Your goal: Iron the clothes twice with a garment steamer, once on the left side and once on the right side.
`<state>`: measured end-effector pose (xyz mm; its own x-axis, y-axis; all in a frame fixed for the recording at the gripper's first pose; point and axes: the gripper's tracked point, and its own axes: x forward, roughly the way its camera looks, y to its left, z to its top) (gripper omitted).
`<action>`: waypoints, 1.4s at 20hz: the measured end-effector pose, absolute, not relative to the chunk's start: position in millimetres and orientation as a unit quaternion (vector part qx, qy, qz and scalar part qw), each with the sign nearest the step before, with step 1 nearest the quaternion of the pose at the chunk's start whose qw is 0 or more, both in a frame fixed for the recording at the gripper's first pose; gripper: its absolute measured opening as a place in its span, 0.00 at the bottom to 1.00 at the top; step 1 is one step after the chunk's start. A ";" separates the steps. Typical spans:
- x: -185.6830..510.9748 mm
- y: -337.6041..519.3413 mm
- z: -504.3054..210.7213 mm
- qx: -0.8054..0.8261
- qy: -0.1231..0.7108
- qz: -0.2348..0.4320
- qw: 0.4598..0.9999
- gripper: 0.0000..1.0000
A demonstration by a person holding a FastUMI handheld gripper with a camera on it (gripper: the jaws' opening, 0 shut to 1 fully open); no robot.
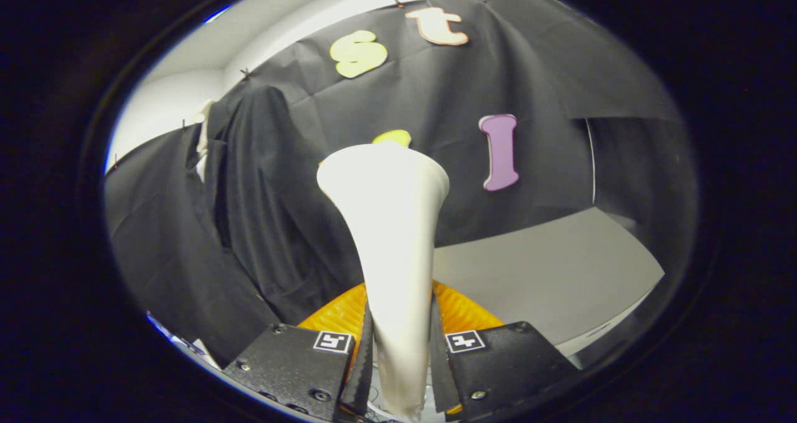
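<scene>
Both fingers of the hand-held gripper (pixel 400 348) clamped on the white garment steamer (pixel 392 236), upright between them.

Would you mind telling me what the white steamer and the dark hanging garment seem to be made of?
The steamer, clamped in the hand-held gripper, looks like smooth moulded plastic: an even, slightly glossy cream surface without seams. The garment appears to be thin matte woven fabric, judging by its soft hanging folds; the fibre cannot be told.

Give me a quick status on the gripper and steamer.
Gripper shut on garment steamer, head raised ahead of the fingers. Dark garment hangs beyond, off to one side. Nothing between them.
</scene>
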<state>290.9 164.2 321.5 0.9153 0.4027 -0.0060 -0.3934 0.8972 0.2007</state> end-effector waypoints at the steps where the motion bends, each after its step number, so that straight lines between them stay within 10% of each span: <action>1: 280.2 177.4 331.3 0.088 0.011 0.205 0.975 0.41; 14: 227.8 370.6 464.9 0.008 -0.107 0.220 0.969 0.42; 28: 256.7 422.6 448.9 -0.055 -0.092 0.172 0.979 0.42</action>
